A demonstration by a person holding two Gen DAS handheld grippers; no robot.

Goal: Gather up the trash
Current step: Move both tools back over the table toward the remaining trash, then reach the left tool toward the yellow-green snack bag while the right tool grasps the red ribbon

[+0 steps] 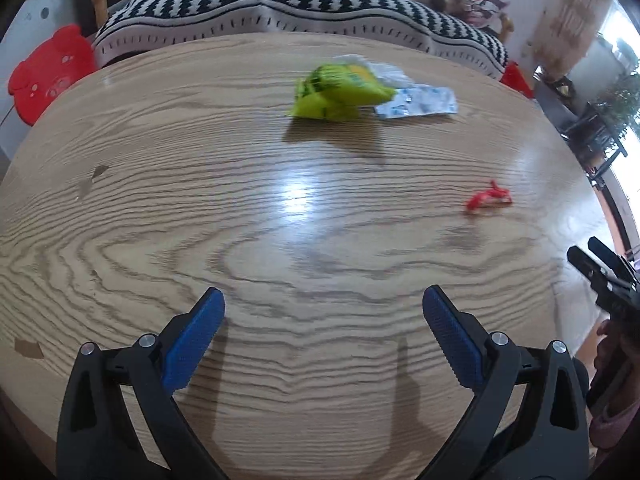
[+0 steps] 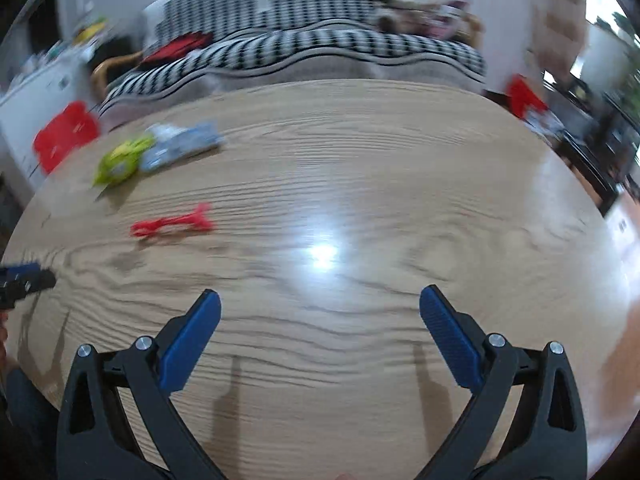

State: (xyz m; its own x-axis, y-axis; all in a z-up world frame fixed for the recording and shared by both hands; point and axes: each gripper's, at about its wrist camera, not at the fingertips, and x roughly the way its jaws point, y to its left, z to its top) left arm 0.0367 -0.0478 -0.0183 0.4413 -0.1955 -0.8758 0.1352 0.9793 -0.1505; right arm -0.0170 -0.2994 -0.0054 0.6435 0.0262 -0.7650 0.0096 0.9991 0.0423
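Note:
On the wooden table [image 1: 160, 208] lie a crumpled yellow-green wrapper [image 1: 336, 92], a white-and-blue packet [image 1: 416, 104] touching its right side, and a small red wrapper [image 1: 488, 198] further right. My left gripper [image 1: 324, 300] is open over the near table with nothing between its blue pads, well short of the trash. The right gripper [image 1: 592, 256] shows at the right edge of the left wrist view. In the right wrist view my right gripper [image 2: 320, 300] is open and empty; the red wrapper [image 2: 172, 222], green wrapper [image 2: 120, 162] and packet [image 2: 180, 146] lie far left.
A sofa with a black-and-white zigzag cover [image 1: 280, 4] stands behind the table. A red bear-shaped stool [image 1: 48, 72] is at the left, another red object [image 1: 516, 76] at the right. Small chips mark the tabletop [image 1: 96, 172]. The left gripper's tip [image 2: 24, 280] shows at the left edge.

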